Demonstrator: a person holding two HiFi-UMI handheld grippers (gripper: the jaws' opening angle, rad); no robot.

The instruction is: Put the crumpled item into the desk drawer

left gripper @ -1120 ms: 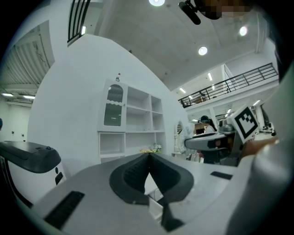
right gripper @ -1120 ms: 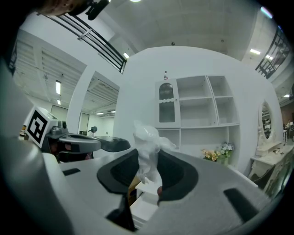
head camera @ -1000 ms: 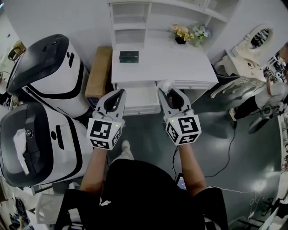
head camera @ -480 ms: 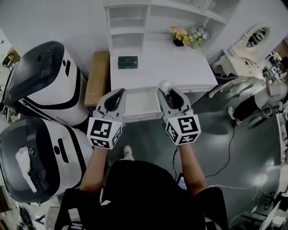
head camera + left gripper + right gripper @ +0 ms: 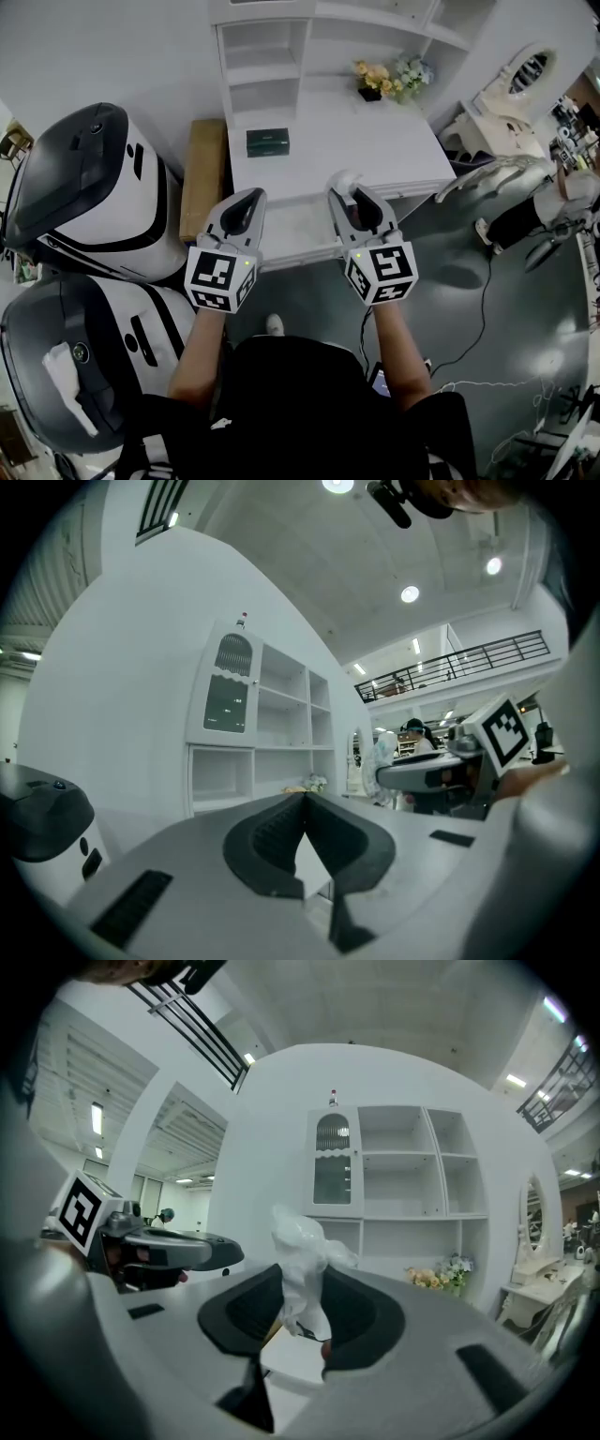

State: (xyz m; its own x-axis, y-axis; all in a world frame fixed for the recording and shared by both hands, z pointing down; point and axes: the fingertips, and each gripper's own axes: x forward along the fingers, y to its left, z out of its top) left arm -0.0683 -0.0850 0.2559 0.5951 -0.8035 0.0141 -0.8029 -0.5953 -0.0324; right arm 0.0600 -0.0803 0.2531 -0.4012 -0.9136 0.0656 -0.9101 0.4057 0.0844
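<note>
In the head view my right gripper [image 5: 345, 191] is shut on the crumpled white item [image 5: 344, 177] and hangs over the right end of the open desk drawer [image 5: 286, 230]. The right gripper view shows the crumpled item [image 5: 300, 1258] sticking up from between the dark pads [image 5: 251, 1309] of that gripper [image 5: 302, 1285]. My left gripper [image 5: 250, 198] sits beside it over the drawer's left end. Its tips meet in the left gripper view [image 5: 305, 800], with nothing held. The white desk [image 5: 347, 131] stands ahead, its drawer pulled out toward me.
A dark green box [image 5: 267, 142] and a small flower pot [image 5: 386, 75] sit on the desk below open shelves [image 5: 262, 56]. Two large white-and-black machines [image 5: 94, 187] [image 5: 84, 347] and a cardboard box [image 5: 202, 178] stand left. A white robot arm [image 5: 497, 176] and a floor cable [image 5: 478, 309] lie right.
Both grippers have moved forward together toward the desk, so the desk and open drawer sit lower and nearer in the head view. The right gripper still holds the crumpled item.
</note>
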